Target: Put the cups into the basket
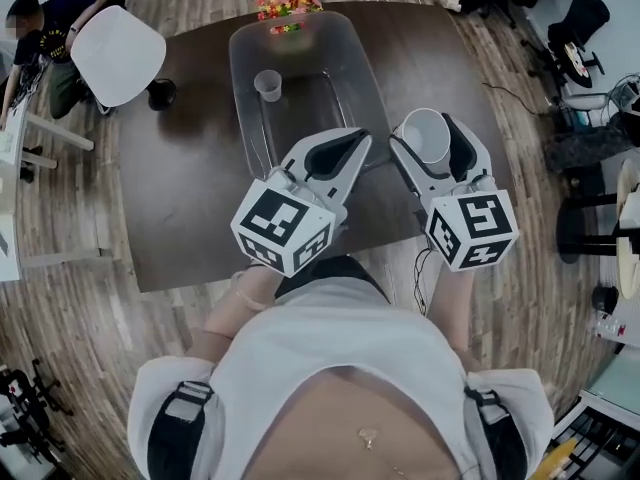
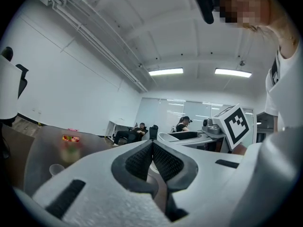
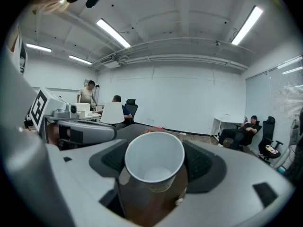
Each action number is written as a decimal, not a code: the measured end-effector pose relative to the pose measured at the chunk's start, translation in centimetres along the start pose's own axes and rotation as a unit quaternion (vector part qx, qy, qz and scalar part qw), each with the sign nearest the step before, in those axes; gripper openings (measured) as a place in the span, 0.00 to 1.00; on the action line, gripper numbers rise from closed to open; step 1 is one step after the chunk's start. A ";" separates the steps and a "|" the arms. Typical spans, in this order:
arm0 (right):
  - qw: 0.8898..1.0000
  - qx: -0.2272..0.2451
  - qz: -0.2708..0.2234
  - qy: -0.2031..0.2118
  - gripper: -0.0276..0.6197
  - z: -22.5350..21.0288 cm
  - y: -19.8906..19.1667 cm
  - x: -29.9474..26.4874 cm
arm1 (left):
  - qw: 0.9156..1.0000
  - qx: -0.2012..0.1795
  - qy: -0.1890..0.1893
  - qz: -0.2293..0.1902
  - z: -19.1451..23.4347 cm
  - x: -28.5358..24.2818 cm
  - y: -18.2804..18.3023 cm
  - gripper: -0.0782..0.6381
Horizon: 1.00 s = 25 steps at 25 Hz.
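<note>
A white paper cup (image 1: 424, 140) is held upright in my right gripper (image 1: 430, 120), whose jaws are shut on its sides, above the table's near right part. In the right gripper view the white paper cup (image 3: 154, 162) stands between the black pads (image 3: 204, 163), its mouth open and empty. My left gripper (image 1: 358, 143) is shut with nothing in it and hovers over the near end of the clear basket (image 1: 240, 53). Its pads (image 2: 137, 161) meet in the left gripper view. A small clear cup (image 1: 267, 85) stands inside the basket.
The basket lies along the middle of a dark brown table (image 1: 190, 198). A bunch of colourful flowers (image 1: 287, 6) sits at its far end. A white chair (image 1: 117, 53) and a small black object (image 1: 160, 93) are at the far left. People sit at desks in the background.
</note>
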State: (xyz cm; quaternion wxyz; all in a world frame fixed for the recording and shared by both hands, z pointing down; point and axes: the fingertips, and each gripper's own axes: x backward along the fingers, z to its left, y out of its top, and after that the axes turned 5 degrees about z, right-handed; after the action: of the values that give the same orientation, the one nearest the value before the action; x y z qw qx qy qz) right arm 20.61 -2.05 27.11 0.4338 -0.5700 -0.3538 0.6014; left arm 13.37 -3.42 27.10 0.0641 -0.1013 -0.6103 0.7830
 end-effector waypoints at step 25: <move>0.994 0.041 -0.001 0.103 0.61 7.2 2.6 -6.2 | 0.996 -0.002 0.094 -0.013 6.4 5.6 0.7 0.12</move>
State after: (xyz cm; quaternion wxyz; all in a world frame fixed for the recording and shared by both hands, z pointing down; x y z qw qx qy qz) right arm 13.02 -8.30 27.81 0.4916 -0.6106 -0.2825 0.5529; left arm 6.40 -8.35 27.46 0.1309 -0.1664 -0.6048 0.7677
